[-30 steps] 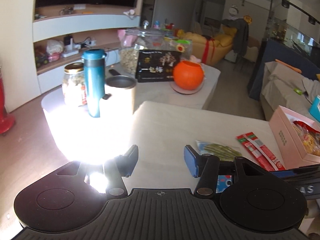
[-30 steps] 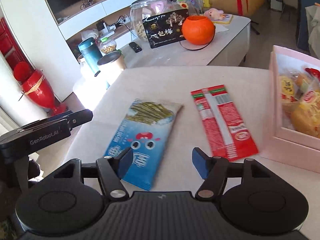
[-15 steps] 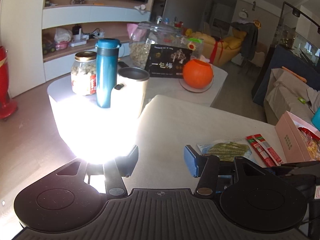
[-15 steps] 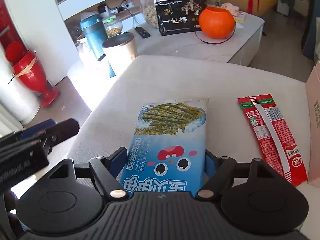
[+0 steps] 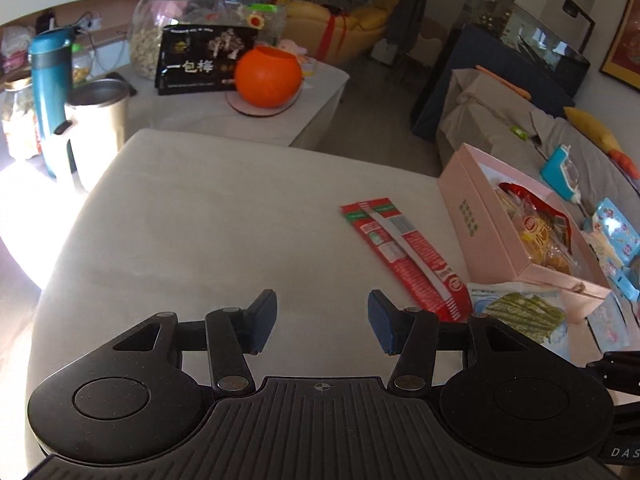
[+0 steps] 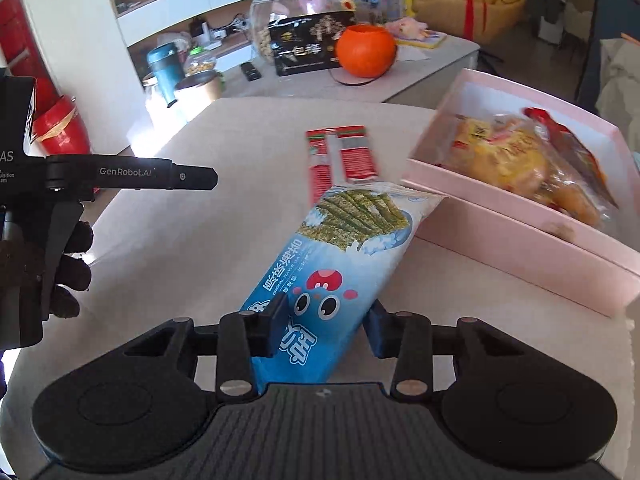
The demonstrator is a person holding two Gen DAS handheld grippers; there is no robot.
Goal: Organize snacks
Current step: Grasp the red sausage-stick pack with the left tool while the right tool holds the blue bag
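Note:
My right gripper (image 6: 322,328) is shut on the near end of a blue seaweed snack packet (image 6: 344,252) and holds it tilted up, its far end close to the near wall of the pink box (image 6: 520,240). The packet also shows in the left wrist view (image 5: 524,314). The pink box (image 5: 472,216) holds yellow and red snack bags (image 6: 516,160). A red snack packet (image 5: 404,252) lies flat on the white table, left of the box; it also shows in the right wrist view (image 6: 344,156). My left gripper (image 5: 322,320) is open and empty above the table.
Beyond the table stand a steel cup (image 5: 100,120), a blue bottle (image 5: 50,92) and a jar. A farther low table carries an orange pumpkin (image 5: 268,76), a black snack box (image 5: 200,60) and a glass jar. More packets (image 5: 612,236) lie right of the pink box.
My right gripper closed on the blue seaweed packet, lifted it off the table and carried it right toward the pink box. My left gripper swung right, staying open.

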